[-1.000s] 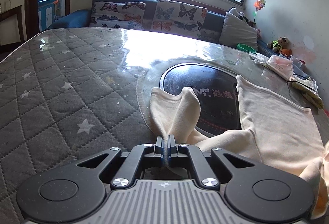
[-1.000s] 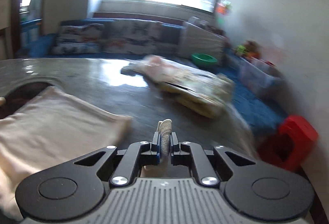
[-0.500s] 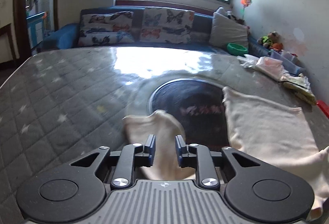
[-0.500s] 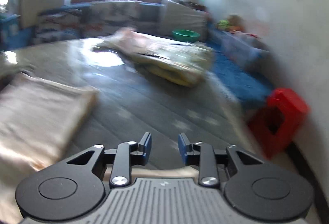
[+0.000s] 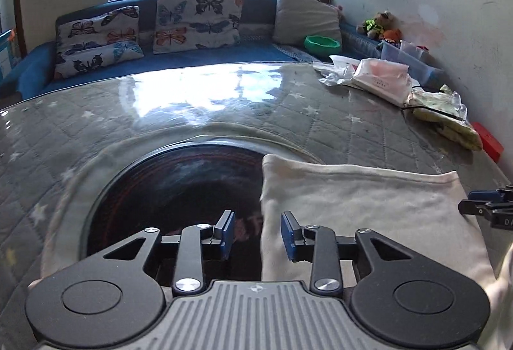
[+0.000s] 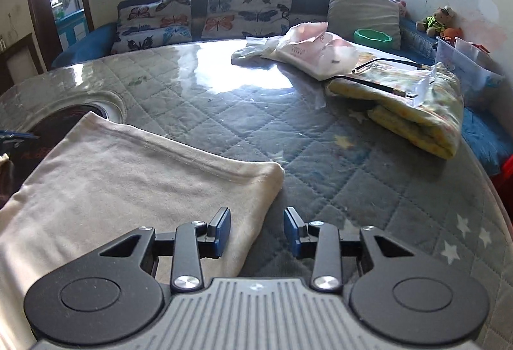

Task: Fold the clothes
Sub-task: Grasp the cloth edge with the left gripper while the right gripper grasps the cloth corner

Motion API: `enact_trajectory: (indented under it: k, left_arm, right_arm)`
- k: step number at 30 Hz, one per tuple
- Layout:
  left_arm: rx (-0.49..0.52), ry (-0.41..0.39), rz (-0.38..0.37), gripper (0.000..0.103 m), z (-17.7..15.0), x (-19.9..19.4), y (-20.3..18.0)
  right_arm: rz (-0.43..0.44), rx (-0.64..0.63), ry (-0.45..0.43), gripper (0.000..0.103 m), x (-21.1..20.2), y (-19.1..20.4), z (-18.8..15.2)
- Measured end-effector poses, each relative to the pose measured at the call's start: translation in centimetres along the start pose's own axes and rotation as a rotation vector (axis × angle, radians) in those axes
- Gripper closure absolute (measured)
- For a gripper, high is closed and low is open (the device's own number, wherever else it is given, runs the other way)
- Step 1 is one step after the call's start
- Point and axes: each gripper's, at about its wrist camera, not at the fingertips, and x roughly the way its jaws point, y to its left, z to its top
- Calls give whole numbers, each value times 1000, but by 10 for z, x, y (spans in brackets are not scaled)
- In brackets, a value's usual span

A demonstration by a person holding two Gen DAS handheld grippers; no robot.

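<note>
Lying flat on the quilted bench [image 6: 320, 138], the cream garment [image 6: 128, 186] shows a straight hem along its far side and a folded edge on each flank. In the left wrist view it fills the area from 3 o'clock to 5 o'clock, and its left edge partly covers the dark round inset [image 5: 179, 189] in the bench top. In the right wrist view it spreads from 8 o'clock toward the centre.

The left tool [image 5: 256, 233] is spread wide with nothing between its jaws; it hangs just above the left edge of the garment, half over the dark inset. The right tool [image 6: 257, 231] is spread wide as well and holds nothing; the right edge of the cloth runs right under the gap between its blue pads [image 6: 221, 229].

My judgement is that one fold is finished and both tools are free, so the step in hand is choosing new places to grip for the following fold. The next move probably calls for lowering each tool to its own side edge, pinching all layers together, and then carrying both ends evenly toward 12 o'clock, so that the layers do not slide apart.

A folded yellow blanket [image 6: 416, 112] and some plastic bags [image 6: 307, 48] lie well apart, near 2 o'clock.
</note>
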Motion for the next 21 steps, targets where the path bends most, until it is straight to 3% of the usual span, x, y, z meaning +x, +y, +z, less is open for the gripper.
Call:
enact_trajectory:
  k: [8,13,21]
  left_arm:
    - [44,25,9,71,8,33,-15]
    - [75,11,24,91,6,36,-20]
    - [71,-2,25,96,6,35,-17]
  right_arm:
    - [5,-8,3,67,7,1,6]
    - [2,-16,1,67,10,2,9]
    - [-2,-27,0,67,13,8,13]
